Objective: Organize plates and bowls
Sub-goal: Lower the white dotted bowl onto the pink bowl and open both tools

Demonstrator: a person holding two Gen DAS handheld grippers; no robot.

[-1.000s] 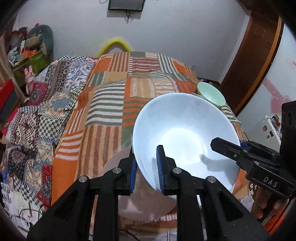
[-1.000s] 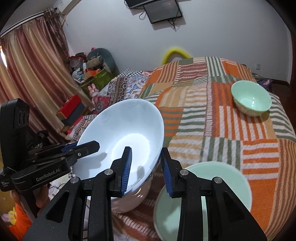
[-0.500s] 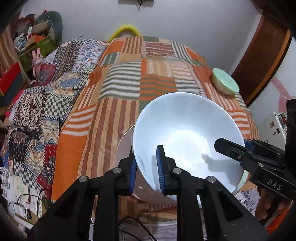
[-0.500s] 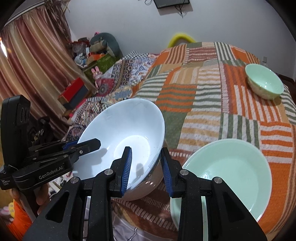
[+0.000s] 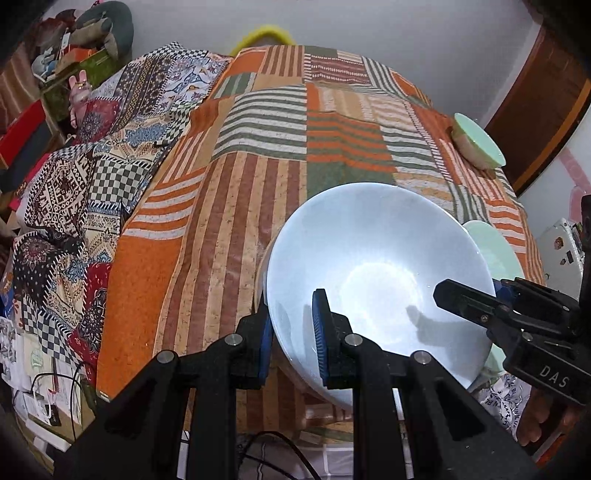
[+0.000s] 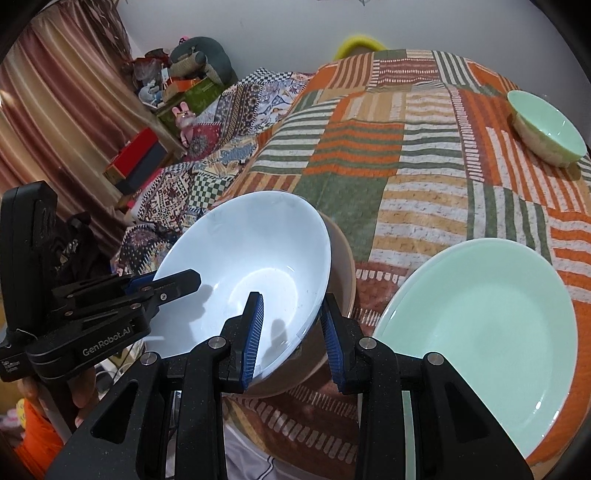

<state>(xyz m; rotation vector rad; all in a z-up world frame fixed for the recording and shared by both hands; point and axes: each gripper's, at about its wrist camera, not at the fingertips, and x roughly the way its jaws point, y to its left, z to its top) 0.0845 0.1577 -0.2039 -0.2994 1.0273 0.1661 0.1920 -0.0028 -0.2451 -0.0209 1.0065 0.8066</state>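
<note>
The white bowl (image 6: pixel 243 266) looked glossy, smooth glazed ceramic, as did the pale green plate (image 6: pixel 480 332). The patchwork bedspread (image 5: pixel 258 147) was matt woven cloth. Each gripper's (image 5: pixel 291 328) arms looked matt black plastic with ribbed blue pads (image 6: pixel 255 332).

A home bedroom: quilted bed (image 5: pixel 266 155), curtains (image 6: pixel 55 110), plush toys (image 6: pixel 199 59).

Bed (image 5: pixel 280 155) covered in orange, green and cream striped patchwork spread. White wall (image 6: pixel 288 26) behind. Brownish-pink curtain (image 6: pixel 55 110) at one side; dark wooden door (image 5: pixel 546 110) at the other. Cluttered boxes and soft toys (image 6: pixel 181 81) in the corner.
</note>
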